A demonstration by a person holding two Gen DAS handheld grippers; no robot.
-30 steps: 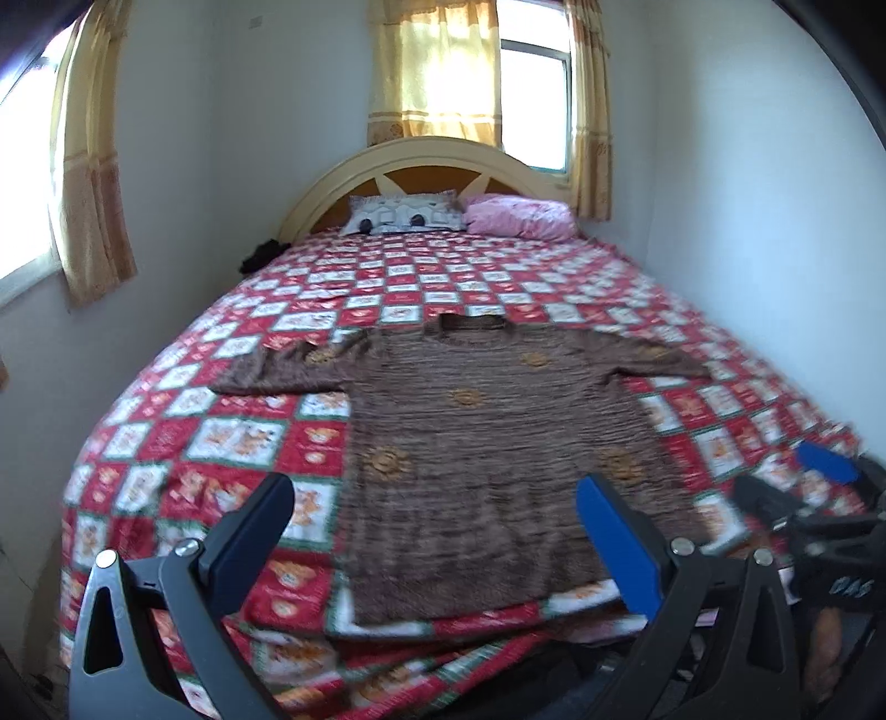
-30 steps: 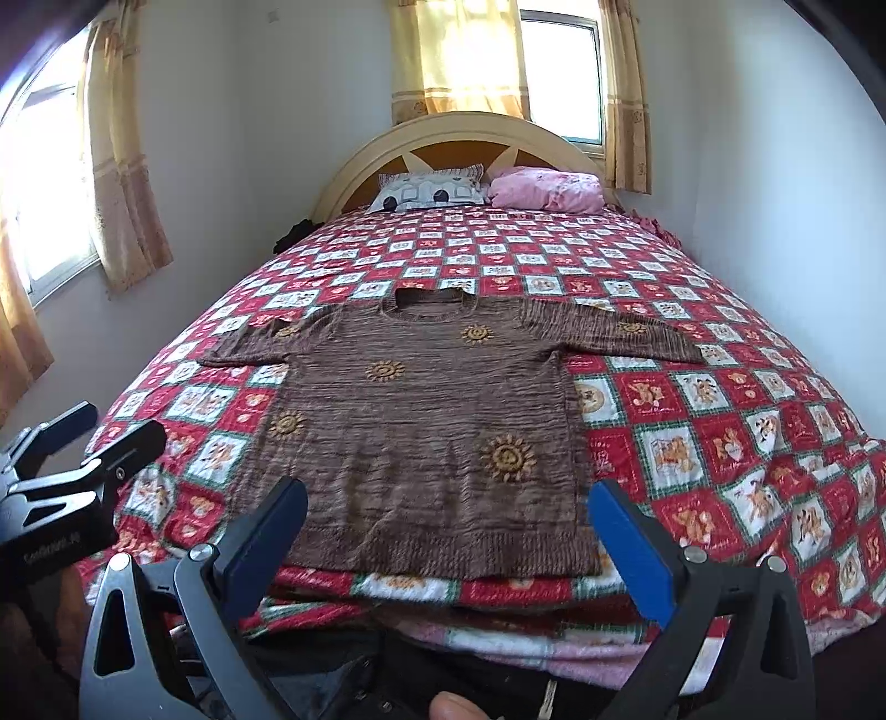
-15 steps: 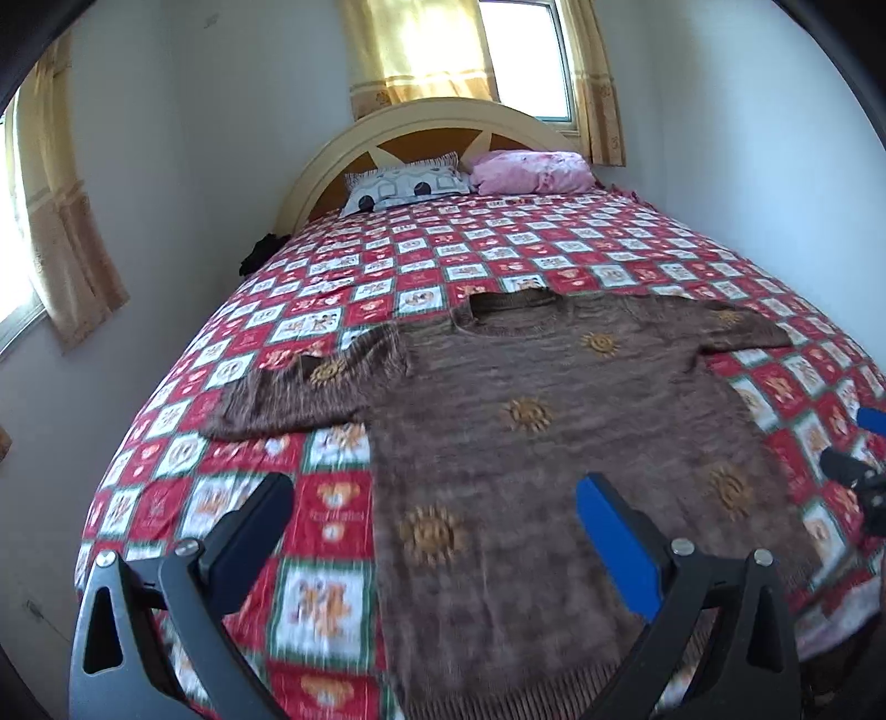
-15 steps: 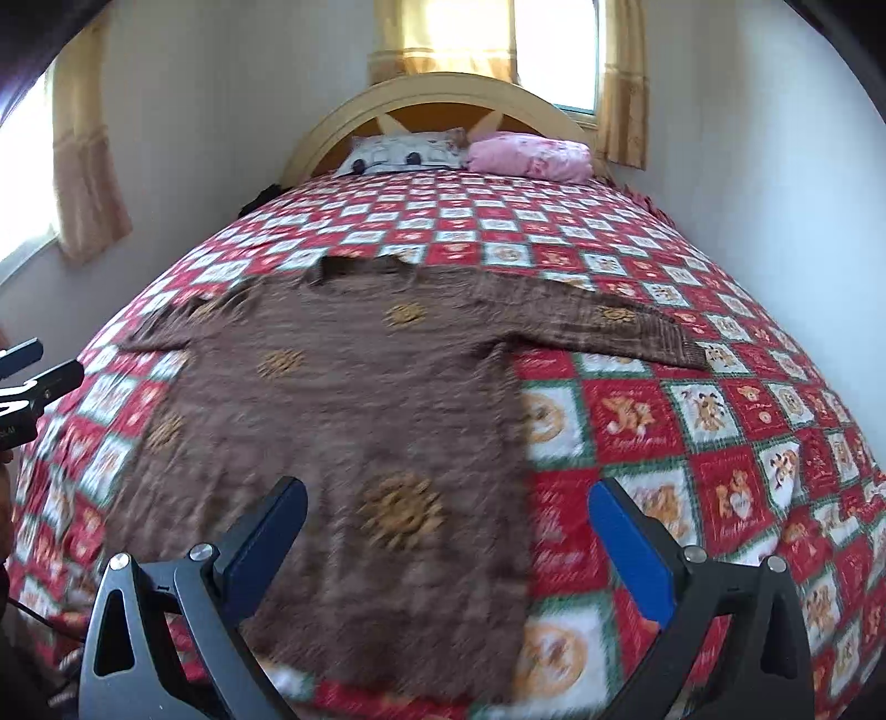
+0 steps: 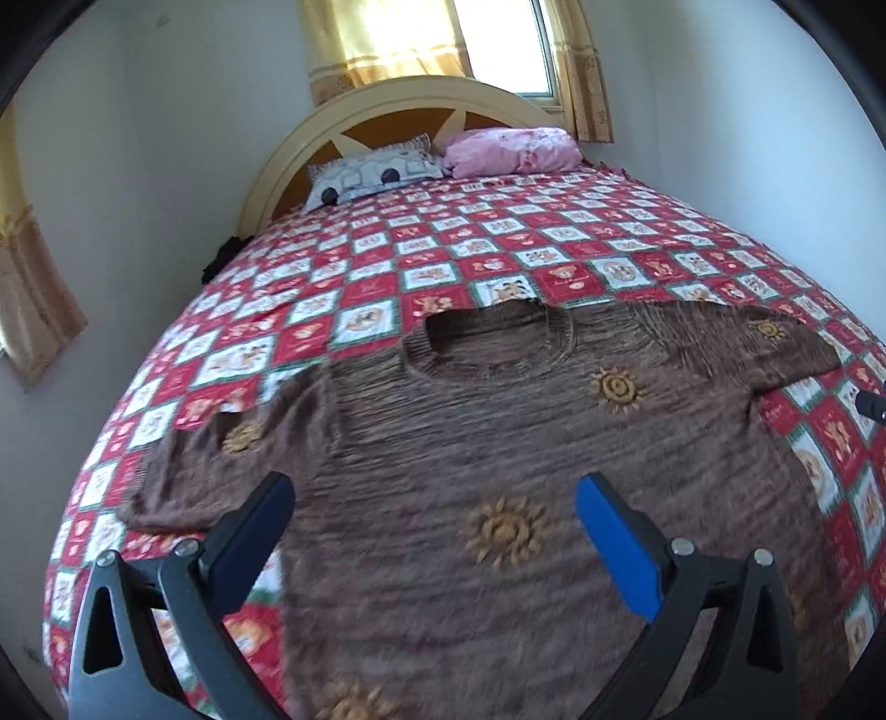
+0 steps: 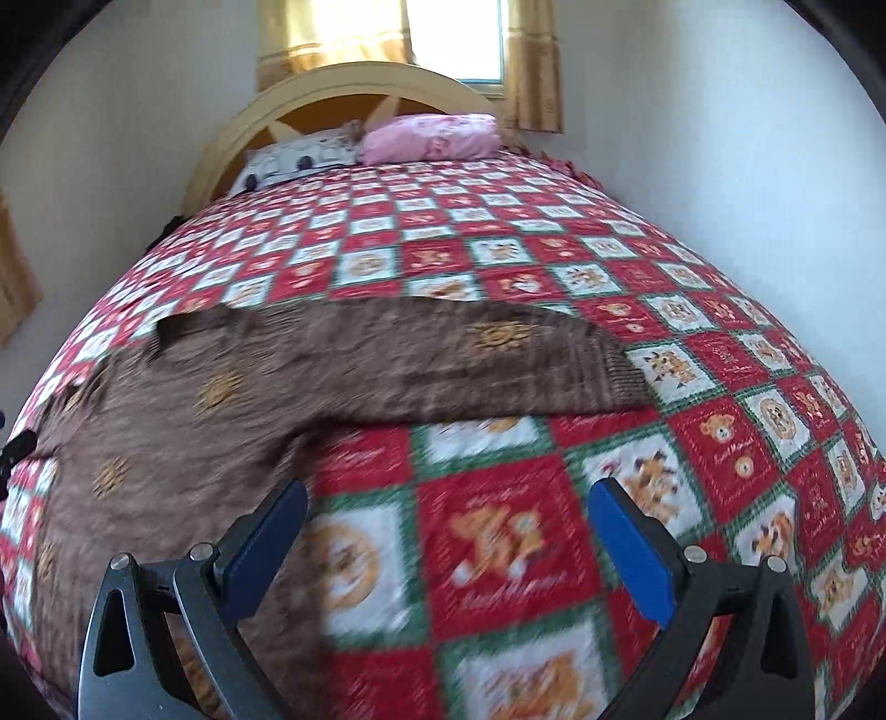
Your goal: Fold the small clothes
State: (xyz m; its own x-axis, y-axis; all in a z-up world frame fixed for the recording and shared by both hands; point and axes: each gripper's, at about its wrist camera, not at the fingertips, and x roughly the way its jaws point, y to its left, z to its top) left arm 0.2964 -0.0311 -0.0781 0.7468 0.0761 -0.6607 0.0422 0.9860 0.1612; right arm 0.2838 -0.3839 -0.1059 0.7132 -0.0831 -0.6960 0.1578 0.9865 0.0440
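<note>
- The bed [image 5: 498, 260] fills both views, covered by a red, white and green checked bedspread [image 6: 498, 554] printed with bear pictures; its arched cream headboard [image 5: 387, 105] stands at the far end under a curtained window [image 5: 498, 44].
- A brown knitted sweater [image 5: 470, 443] with gold sun motifs lies flat on the bedspread at the near end of the bed. Its long axis runs along the bed's length, the neck opening [image 5: 487, 332] pointing toward the headboard and the hem toward the cameras; both sleeves are spread out sideways, across the bed.
- Two pillows lie against the headboard: a grey patterned pillow [image 5: 376, 171] and a pink pillow [image 5: 509, 149] just beside it.
- The left gripper [image 5: 434, 531] hovers over the sweater's body, its blue-padded fingers spread wide and holding nothing.
- The right gripper [image 6: 448, 531] hovers over bare bedspread just below the sweater's right-hand sleeve [image 6: 526, 365], fingers likewise spread and empty.
</note>
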